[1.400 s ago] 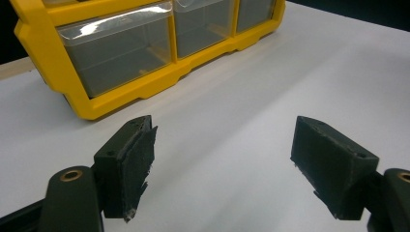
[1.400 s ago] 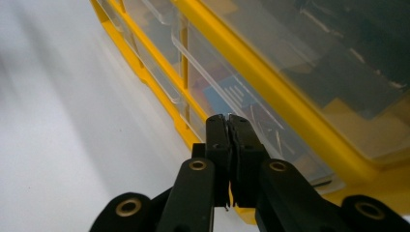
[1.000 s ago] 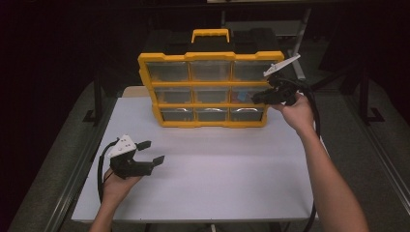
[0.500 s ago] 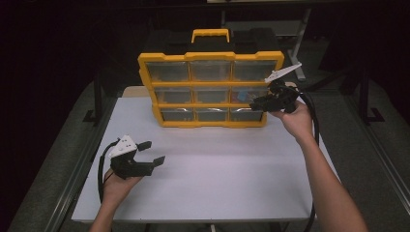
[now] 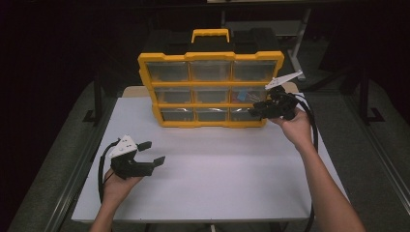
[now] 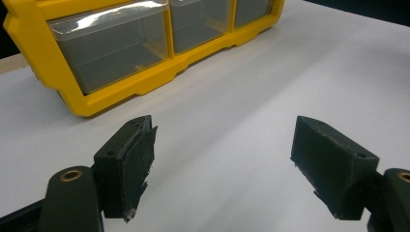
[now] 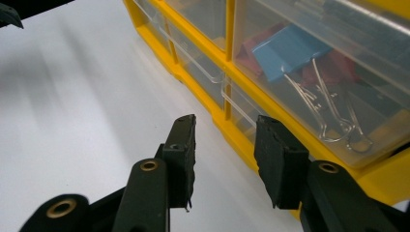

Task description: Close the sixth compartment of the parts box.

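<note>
Smooth white table (image 5: 203, 193); boxy yellow organizer (image 5: 211, 58), clear drawers; right gripper (image 5: 255, 111) fingers parting, empty; left gripper (image 5: 152, 153) wide.

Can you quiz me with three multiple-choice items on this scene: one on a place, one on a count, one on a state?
1. Where is the right gripper?
A. at the organizer's lower right drawers
B. on the organizer's handle
C. at the table's near edge

2. How many drawers does the yellow organizer show across its front?
A. four
B. six
C. nine

3. How do the left gripper jaws stand?
A. shut on a clip
B. open, nothing between them
C. shut and empty

Answers: 1 A, it sits against the right-hand drawers. 2 C, three rows of three. 3 B, the left gripper view shows bare table between the pads.
</note>
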